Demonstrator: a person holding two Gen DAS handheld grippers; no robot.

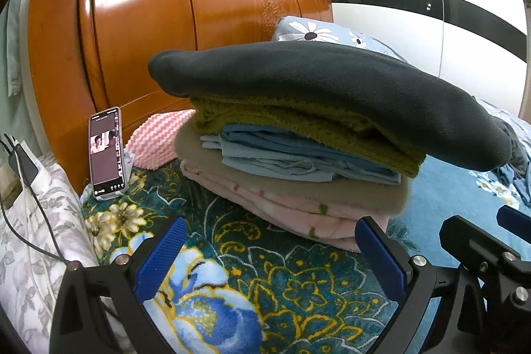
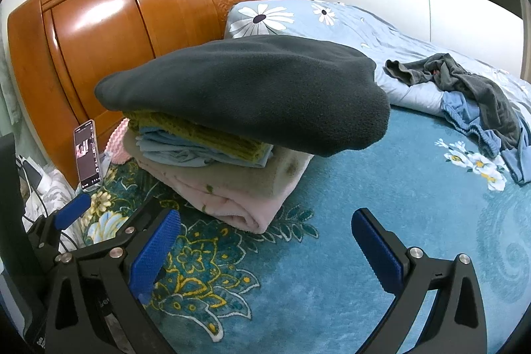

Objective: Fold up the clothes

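Hovering wide-jawed and empty: left gripper (image 1: 272, 257) and right gripper (image 2: 265, 251). Sitting just beyond, folded dark grey fleece garment (image 2: 252, 88) topping stacked clothes on blue floral blanket (image 2: 365, 221).

One stack (image 1: 298, 155) of five folded pieces — dark grey fleece (image 1: 325, 88), olive knit (image 1: 298, 125), blue garment (image 1: 292, 158), tan layer (image 1: 332, 191), pink blanket (image 1: 298, 214). One phone (image 1: 105, 151) at nine o'clock. One loose heap of unfolded clothes (image 2: 474, 102) at two o'clock. Two grippers — left gripper (image 1: 270, 257), right gripper (image 2: 265, 247). One flowered pillow (image 2: 265, 17).
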